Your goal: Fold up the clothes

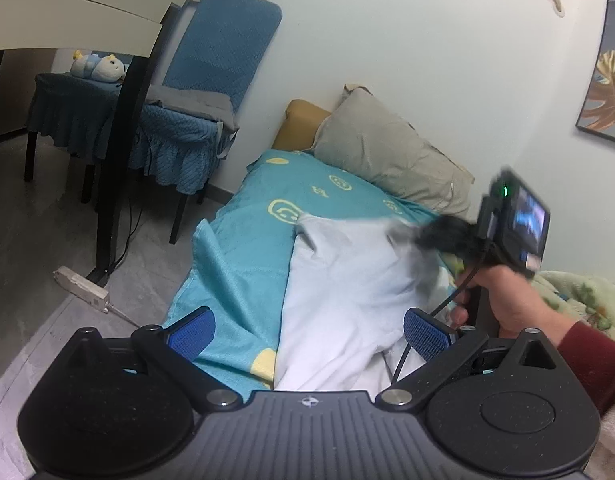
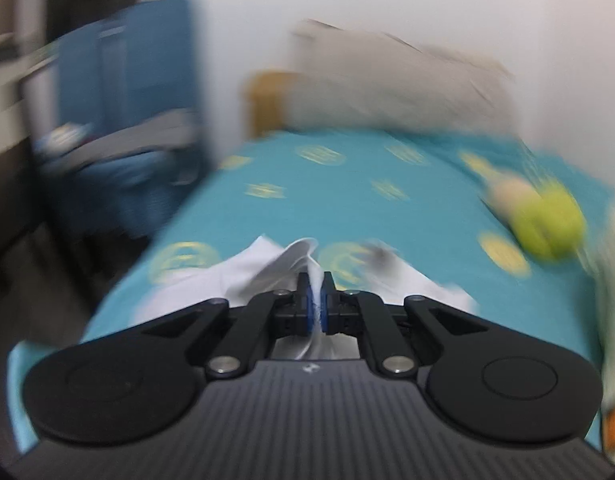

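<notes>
The left claw hangs with its jaws wide apart over the white garment, which lies on the teal bed sheet, probably ready to catch an edge. At three o'clock, the right claw is clamped on a bunched fold, likely lifting it for folding.

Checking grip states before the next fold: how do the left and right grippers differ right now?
The left gripper is wide open and holds nothing; the right gripper is shut on the white garment. The left wrist view is sharp, while the right wrist view is motion-blurred. Both have blue pads and are over the teal bedsheet.
</notes>
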